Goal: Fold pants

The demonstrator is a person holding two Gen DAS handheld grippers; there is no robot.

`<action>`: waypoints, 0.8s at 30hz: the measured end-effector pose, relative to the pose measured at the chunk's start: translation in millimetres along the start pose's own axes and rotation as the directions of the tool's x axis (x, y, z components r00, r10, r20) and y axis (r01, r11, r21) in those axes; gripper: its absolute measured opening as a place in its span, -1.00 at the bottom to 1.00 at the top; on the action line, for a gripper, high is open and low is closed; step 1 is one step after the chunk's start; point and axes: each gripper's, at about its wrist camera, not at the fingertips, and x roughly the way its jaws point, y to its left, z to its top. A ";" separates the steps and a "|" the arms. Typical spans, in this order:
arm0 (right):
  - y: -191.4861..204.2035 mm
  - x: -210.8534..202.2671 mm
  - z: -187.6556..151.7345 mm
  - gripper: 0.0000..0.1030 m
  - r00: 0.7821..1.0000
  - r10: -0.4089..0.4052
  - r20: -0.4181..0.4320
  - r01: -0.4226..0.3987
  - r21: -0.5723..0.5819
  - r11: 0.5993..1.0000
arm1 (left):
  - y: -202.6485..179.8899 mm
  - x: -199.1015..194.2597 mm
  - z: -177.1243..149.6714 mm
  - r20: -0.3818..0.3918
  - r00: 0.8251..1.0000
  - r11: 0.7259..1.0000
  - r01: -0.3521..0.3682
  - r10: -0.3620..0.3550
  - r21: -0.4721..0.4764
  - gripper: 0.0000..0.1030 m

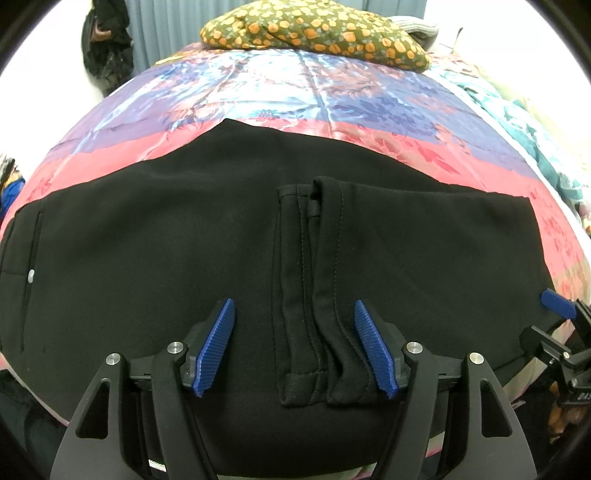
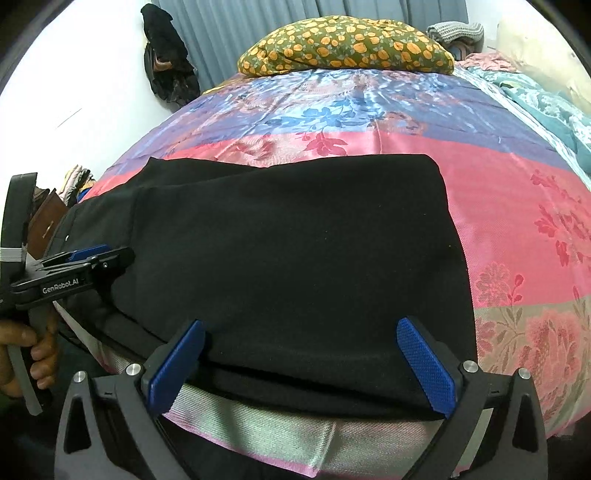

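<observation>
Black pants (image 1: 147,240) lie folded on the floral bedspread (image 1: 332,107), hems w/ the left gripper (image 1: 295,347) above them, jaws wide apart. Right gripper (image 2: 303,365) sits low at the near fold edge, also spread, gripping nothing.

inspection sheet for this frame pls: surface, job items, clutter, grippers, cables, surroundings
Surface: bed under a satin floral bedspread, pink, blue and purple bands.
Job's things: black pants lie flat near the front edge, already folded over; leg hems rest on top of the upper part.
Clutter: floral pillow at the head of the bed; teal blanket bunched along the far right side.
Grippers: left gripper open, fingers either side of the hems; right gripper open over the pants' near edge.
Cables: nothing seen.
Surroundings: grey curtain behind the bed; dark bag hanging on the white wall.
</observation>
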 end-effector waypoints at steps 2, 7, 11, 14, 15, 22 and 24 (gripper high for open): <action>2.8 0.8 -0.7 1.00 1.000 -0.015 0.006 0.015 -0.024 1.000 | 0.6 0.4 -0.4 0.002 1.000 1.000 0.002 -0.002 0.001 0.36; 6.7 -3.7 -11.4 1.00 0.997 -0.022 0.079 0.030 -0.101 0.994 | 0.8 0.4 -0.6 0.002 1.000 1.000 0.003 -0.003 0.001 0.37; 8.0 -9.3 0.5 1.00 0.998 -0.062 0.024 0.064 -0.127 0.990 | 2.2 0.3 -1.2 0.003 1.000 1.000 0.012 -0.012 0.007 0.37; 9.2 -31.3 14.2 1.00 0.983 -0.146 0.108 0.161 -0.148 0.976 | 2.3 0.3 -1.5 0.004 1.000 1.000 0.012 -0.012 0.008 0.37; 8.4 -40.7 20.4 1.00 0.975 -0.153 0.158 0.178 -0.158 0.971 | 2.6 0.2 -1.5 0.004 1.000 1.000 0.011 -0.011 0.009 0.38; -30.7 -16.9 74.0 1.00 0.993 -0.102 0.056 0.106 -0.069 0.992 | 1.6 0.6 -1.2 0.005 1.000 1.000 0.003 -0.003 0.011 0.39; -49.8 12.7 72.7 0.99 0.996 -0.070 -0.064 0.071 0.013 0.997 | 1.4 0.6 -1.2 0.006 1.000 1.000 0.002 -0.002 0.013 0.39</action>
